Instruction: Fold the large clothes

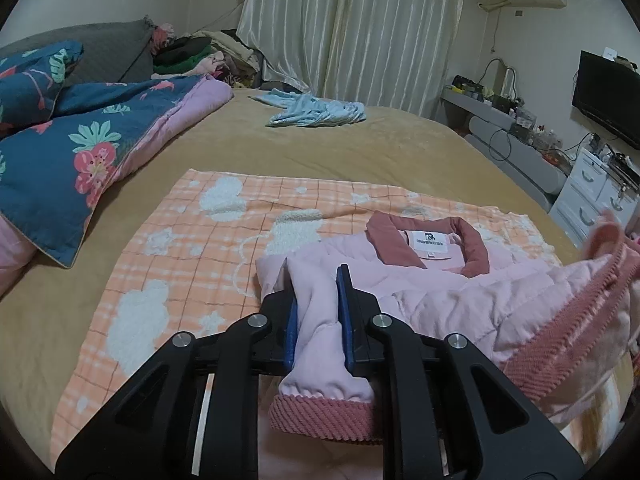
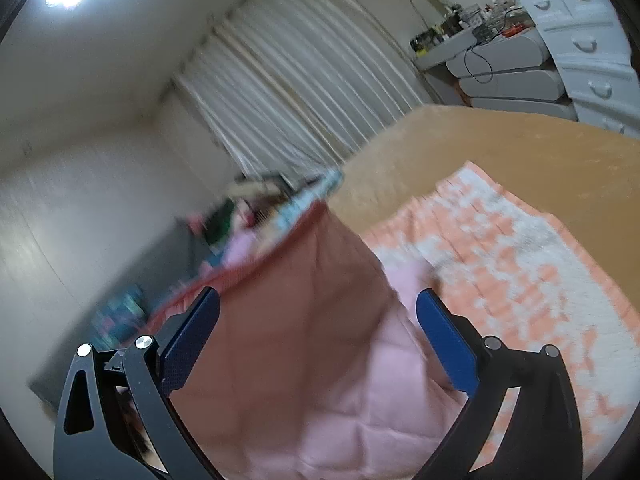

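Left gripper (image 1: 318,312) pinching pink jacket (image 1: 440,292) sleeve, right gripper (image 2: 318,312) spread wide, jacket on orange blanket (image 1: 168,248)

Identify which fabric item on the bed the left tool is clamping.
The pink quilted jacket, by its sleeve; the left tool touches neither the orange checked blanket nor the blue garment.

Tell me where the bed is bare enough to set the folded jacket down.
Bare tan sheet lies between the orange checked blanket and the light blue garment, stretching right to the bed edge. The left is crowded by the floral quilt; the near right by the pink jacket.
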`<state>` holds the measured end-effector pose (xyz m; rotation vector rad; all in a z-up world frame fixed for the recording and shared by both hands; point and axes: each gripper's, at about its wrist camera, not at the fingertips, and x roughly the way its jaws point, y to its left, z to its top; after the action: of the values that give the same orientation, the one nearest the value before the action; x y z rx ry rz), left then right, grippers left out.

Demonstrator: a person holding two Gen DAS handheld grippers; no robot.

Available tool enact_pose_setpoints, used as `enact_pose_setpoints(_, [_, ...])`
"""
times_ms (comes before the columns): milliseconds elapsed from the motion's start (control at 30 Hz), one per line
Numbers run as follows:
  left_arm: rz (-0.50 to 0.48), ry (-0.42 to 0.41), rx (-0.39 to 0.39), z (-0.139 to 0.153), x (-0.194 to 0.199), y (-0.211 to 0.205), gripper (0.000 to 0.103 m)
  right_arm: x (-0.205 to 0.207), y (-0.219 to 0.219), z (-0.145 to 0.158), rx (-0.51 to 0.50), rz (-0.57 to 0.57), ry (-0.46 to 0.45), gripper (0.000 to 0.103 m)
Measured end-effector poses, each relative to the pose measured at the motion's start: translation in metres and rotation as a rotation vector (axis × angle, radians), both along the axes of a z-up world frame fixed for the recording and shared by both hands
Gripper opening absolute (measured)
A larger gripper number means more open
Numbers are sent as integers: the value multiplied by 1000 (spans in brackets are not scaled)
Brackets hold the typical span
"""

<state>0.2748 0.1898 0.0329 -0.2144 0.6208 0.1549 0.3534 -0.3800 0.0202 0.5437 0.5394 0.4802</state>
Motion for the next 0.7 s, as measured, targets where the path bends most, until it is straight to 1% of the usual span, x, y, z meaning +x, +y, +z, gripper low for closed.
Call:
enact_pose_setpoints(33, [1, -4, 0, 1, 1, 0, 15, 1, 6, -4, -58, 1, 21, 98])
enact_pose_setpoints(67, [0, -6, -1, 2, 2, -1, 23, 2, 12, -9, -100, 8, 38, 98])
enact_pose_setpoints(100, [0, -12, -5, 4, 1, -1, 29, 3, 16, -13, -119, 13, 48, 98])
enact_pose_setpoints(133, [-2, -18, -10, 5, 0, -1, 48, 3, 21, -18, -145, 18, 62, 98])
enact_pose_setpoints(167, [-1, -31, -8, 9, -3, -2, 76, 3, 25, -22, -162, 25, 69, 98])
enact_pose_setpoints(200, [14, -53, 27, 16, -6, -5, 86, 2, 29, -25, -178, 31, 72, 98])
enact_pose_setpoints(233, [19, -74, 51, 22, -9, -9, 87, 1, 35, -28, -202, 38, 75, 98])
enact_pose_setpoints(300, [-16, -109, 71, 36, -15, -16, 87, -1, 43, -33, -233, 52, 77, 98])
enact_pose_setpoints(400, [-30, -125, 105, 48, -20, -24, 90, -6, 52, -36, -265, 64, 73, 98])
enact_pose_setpoints(433, [-33, -129, 117, 51, -23, -26, 94, -8, 54, -35, -273, 66, 69, 98])
enact_pose_setpoints(467, [-33, -134, 131, 54, -27, -28, 94, -11, 56, -34, -280, 67, 66, 98])
enact_pose_setpoints(600, [-44, -126, 150, 56, -38, -34, 94, -19, 59, -30, -311, 66, 47, 98])
enact_pose_setpoints(700, [-37, -107, 154, 51, -44, -32, 94, -24, 59, -25, -323, 70, 36, 98])
